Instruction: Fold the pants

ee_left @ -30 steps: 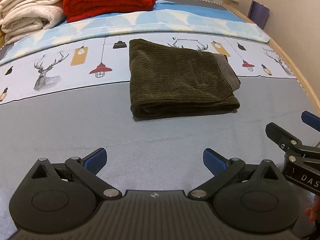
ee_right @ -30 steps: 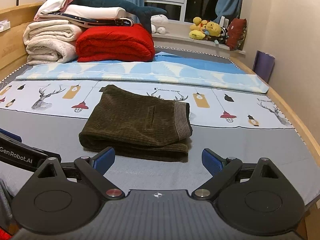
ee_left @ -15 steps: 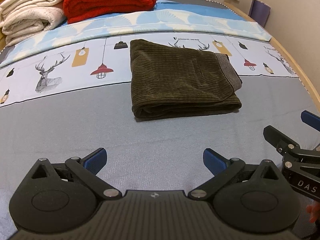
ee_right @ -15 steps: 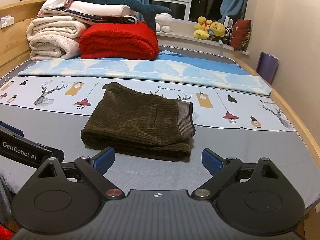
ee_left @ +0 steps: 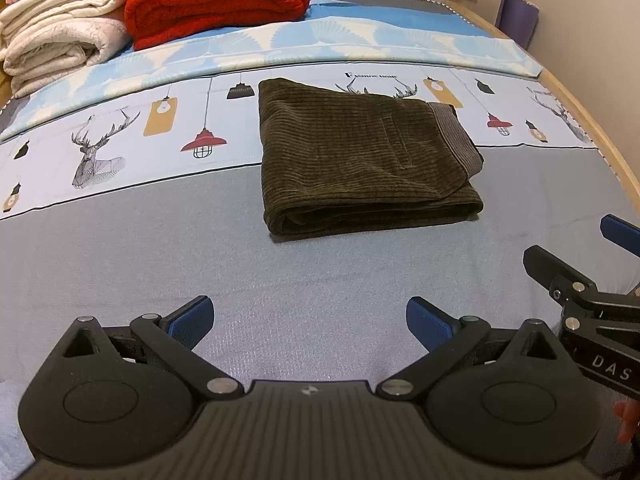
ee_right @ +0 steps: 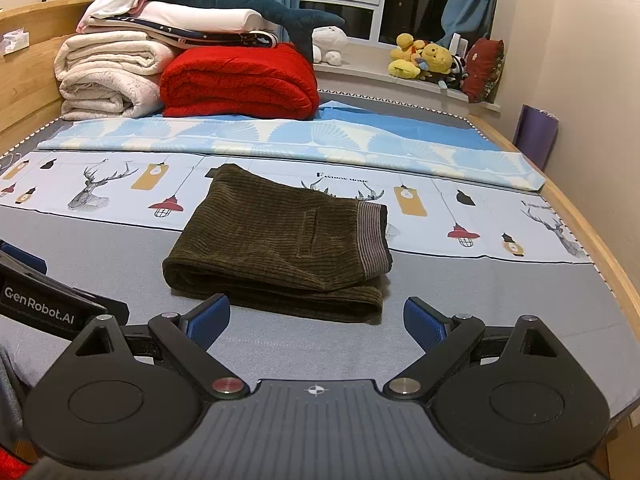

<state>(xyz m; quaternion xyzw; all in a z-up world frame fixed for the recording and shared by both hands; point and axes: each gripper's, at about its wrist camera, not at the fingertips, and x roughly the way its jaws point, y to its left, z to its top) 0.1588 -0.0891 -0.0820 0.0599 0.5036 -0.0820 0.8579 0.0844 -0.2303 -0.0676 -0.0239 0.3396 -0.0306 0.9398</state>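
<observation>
Pants (ee_left: 360, 164) of dark olive corduroy lie folded into a compact rectangle on the bed (ee_left: 120, 248), at twelve o'clock from both grippers, half on the grey band and half on the deer-print strip, waistband toward three o'clock. Left gripper (ee_left: 308, 322) hovers near the bed's front edge, fingers spread wide and empty, well short of the cloth. Right gripper (ee_right: 316, 318) is likewise spread and empty, its left finger (ee_right: 208, 320) just before the fold's near edge. Folded blankets (ee_right: 236, 80) are stacked at eleven o'clock.
</observation>
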